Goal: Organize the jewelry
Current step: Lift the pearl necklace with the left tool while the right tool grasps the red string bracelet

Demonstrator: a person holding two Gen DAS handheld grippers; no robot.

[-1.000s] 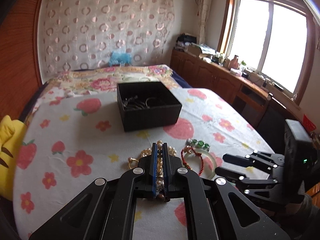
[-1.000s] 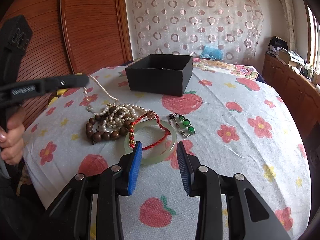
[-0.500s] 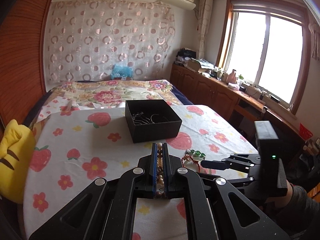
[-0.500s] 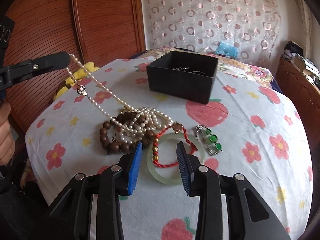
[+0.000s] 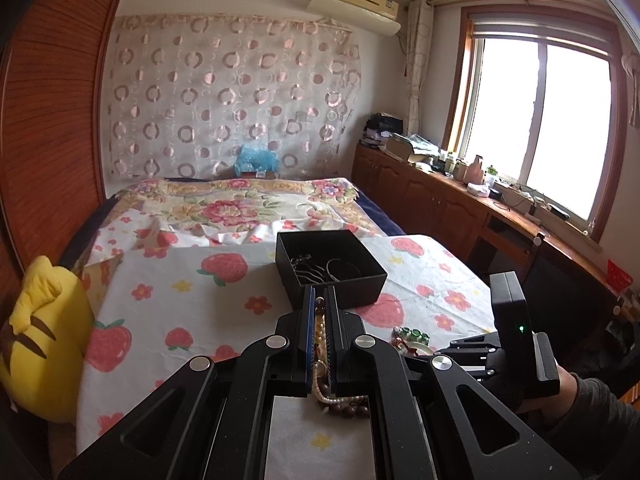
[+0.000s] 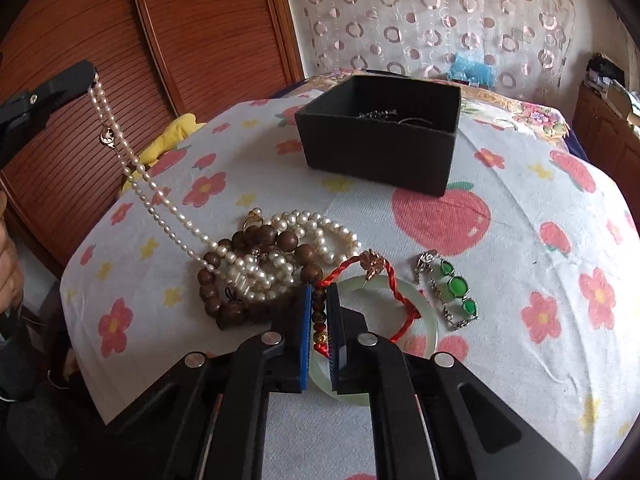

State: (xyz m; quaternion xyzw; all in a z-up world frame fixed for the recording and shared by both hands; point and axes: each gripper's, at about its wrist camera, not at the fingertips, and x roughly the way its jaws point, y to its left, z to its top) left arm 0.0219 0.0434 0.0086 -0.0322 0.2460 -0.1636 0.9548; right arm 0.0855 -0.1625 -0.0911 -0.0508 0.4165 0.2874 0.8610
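My left gripper point(image 5: 319, 294) is shut on a pearl necklace point(image 5: 319, 322). In the right wrist view it sits high at the left point(image 6: 90, 74), and the pearl strand point(image 6: 160, 208) runs taut from it down to the pile. There the strand tangles with a brown wooden bead bracelet point(image 6: 224, 308). My right gripper point(image 6: 319, 292) is shut on the beaded part of a red cord bracelet point(image 6: 400, 300), which lies across a pale jade bangle point(image 6: 430, 320). A green stone bracelet point(image 6: 452, 288) lies to the right. The open black box point(image 6: 380, 140) behind holds several chains.
The table wears a white strawberry-print cloth point(image 6: 520, 240). A yellow plush point(image 5: 44, 344) sits at its left edge. Behind are a bed with a floral cover point(image 5: 240, 208), a wooden wardrobe point(image 6: 200, 40) and a low cabinet point(image 5: 440, 196) under the window.
My left gripper has risen and pulled the pearl strand up out of the pile. My right gripper moved left over the red cord bracelet and its jaws closed on it.
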